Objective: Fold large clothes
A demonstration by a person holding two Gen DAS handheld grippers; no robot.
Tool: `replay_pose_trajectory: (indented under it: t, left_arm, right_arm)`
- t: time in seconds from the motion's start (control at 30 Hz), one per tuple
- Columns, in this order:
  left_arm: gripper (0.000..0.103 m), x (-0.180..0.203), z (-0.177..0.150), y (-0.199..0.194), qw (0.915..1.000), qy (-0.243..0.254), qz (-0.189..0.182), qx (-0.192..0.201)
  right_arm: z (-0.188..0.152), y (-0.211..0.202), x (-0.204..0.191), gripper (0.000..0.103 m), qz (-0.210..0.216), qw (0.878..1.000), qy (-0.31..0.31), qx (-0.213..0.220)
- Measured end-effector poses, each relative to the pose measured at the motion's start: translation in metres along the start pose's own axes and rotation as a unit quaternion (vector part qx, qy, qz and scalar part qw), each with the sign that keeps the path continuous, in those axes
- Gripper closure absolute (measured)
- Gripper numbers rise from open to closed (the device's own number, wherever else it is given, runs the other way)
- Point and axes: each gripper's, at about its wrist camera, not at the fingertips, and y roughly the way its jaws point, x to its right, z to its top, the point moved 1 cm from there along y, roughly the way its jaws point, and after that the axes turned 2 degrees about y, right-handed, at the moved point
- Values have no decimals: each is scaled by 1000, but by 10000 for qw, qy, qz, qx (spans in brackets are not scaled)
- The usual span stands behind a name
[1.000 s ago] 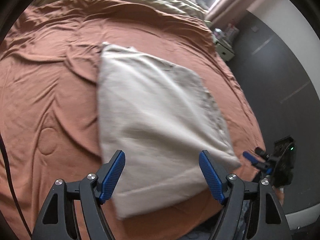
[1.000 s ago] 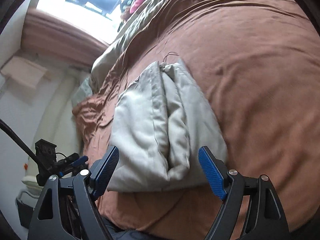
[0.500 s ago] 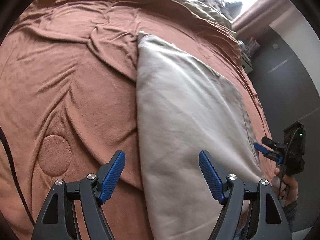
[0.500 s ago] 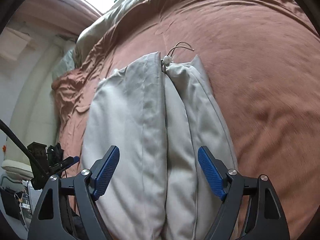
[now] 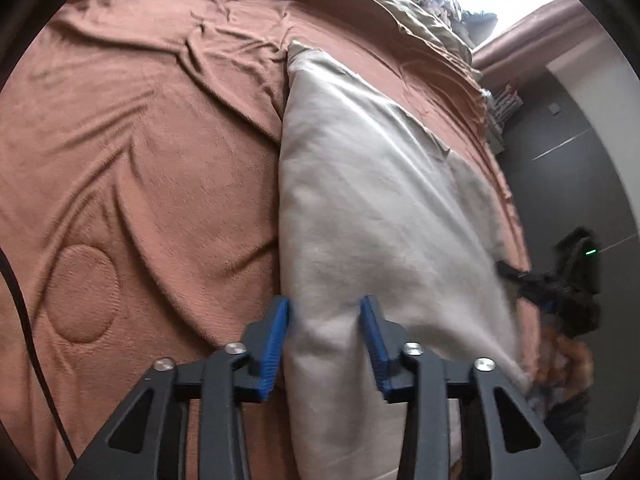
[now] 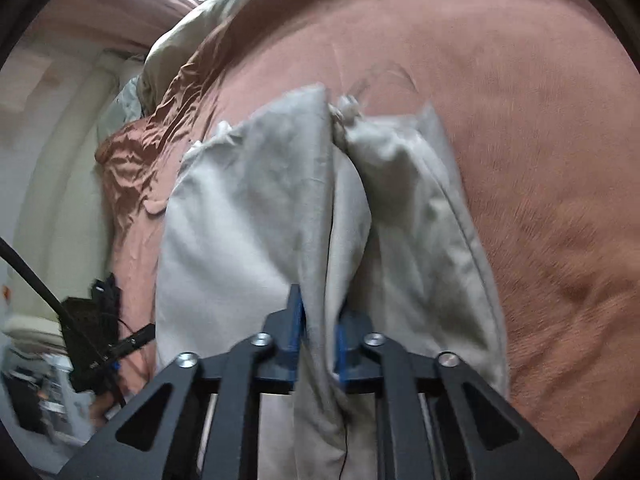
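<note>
Left gripper [image 5: 325, 322] has just been closing on the near left edge of the garment [image 5: 372, 216]; its blue pads press a bunched fold of cloth between them. Right gripper [image 6: 320, 328] has likewise just been closing and is clamped tight on a pinched ridge of the same cloth near its middle seam. Garment: beige, folded lengthwise, lying on the brown blanket [image 5: 132, 168] of the bed, its long axis running straight away from both grippers toward the far, narrower end. In the right wrist view a knotted drawstring [image 6: 348, 108] sits at that far end. Surroundings, left to right in the left wrist view: a dark cable [image 5: 24, 320] at the frame edge, a round stitched mark [image 5: 82, 294] in the blanket, the garment, then the right gripper's body [image 5: 560, 284] and a hand [image 5: 568, 356] at the bed's edge beside a dark wall [image 5: 580, 152]. An olive cover [image 5: 384, 4] lies beyond. Nothing lies on the garment. Compared with a second ago, both grippers stood wide open above the cloth; the garment now fills more of each view.
</note>
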Motion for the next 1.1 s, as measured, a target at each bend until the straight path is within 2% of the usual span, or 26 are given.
replay_pose_trajectory:
  t: [0.2,0.23,0.3,0.33,0.47,0.6,0.7,0.77,0.83,0.87,0.9,0.93,0.97,1.0,1.03,1.1]
  left_arm:
    - [83,8,-3,-12,9995,64,-282,125]
    - [83,12,-4,-14,9989,98,-426,143]
    - [92,19,-5,-15,9974,161,-681,155]
    - [92,23,-6,-15,9964,206,-811,128]
    - [92,36,-8,-9,9974,474,-523,141]
    - [91,24,-5,-6,9987,273,-397,169]
    - [90,17,-7,-4,9992,208,-306,126]
    - [89,14,-8,1,9993,129,-344,42]
    - [81,13,-6,1,9993,95,-363,30]
    - [69,13,-4,2,9991,61,-412,7]
    - [51,13,-2,2,9991,70,-421,-25]
    - [43,15,-1,2,9992,110,-388,-29]
    - [35,17,1,1,9993,177,-337,-8]
    - [33,18,3,0,9993,206,-312,5]
    - [32,19,6,0,9993,214,-307,-4]
    - [32,19,14,1,9994,155,-303,-58]
  right_arm:
    - [-3,-28,-17,99,-240,9987,-216,385]
    - [-6,-34,-11,99,-292,9984,-228,428]
    - [-12,-41,-1,99,-359,9981,-183,463]
    - [-15,-41,6,99,-350,9984,-116,436]
    - [-28,-33,19,99,-605,9973,2,419]
    - [-31,-35,20,100,-621,9967,157,503]
    - [-31,-34,15,99,-645,9973,33,361]
    - [-29,-37,14,97,-559,9982,-28,229]
    - [-25,-42,19,96,-388,9991,97,124]
    - [-24,-48,19,93,-314,9993,169,106]
    - [-22,-51,23,91,-306,9993,195,122]
    - [-20,-56,25,82,-345,9990,211,179]
    - [-17,-63,27,62,-368,9987,224,279]
    - [-17,-67,30,48,-347,9985,242,356]
    - [-15,-71,32,25,-276,9982,262,460]
    - [-12,-72,37,23,-90,9979,353,532]
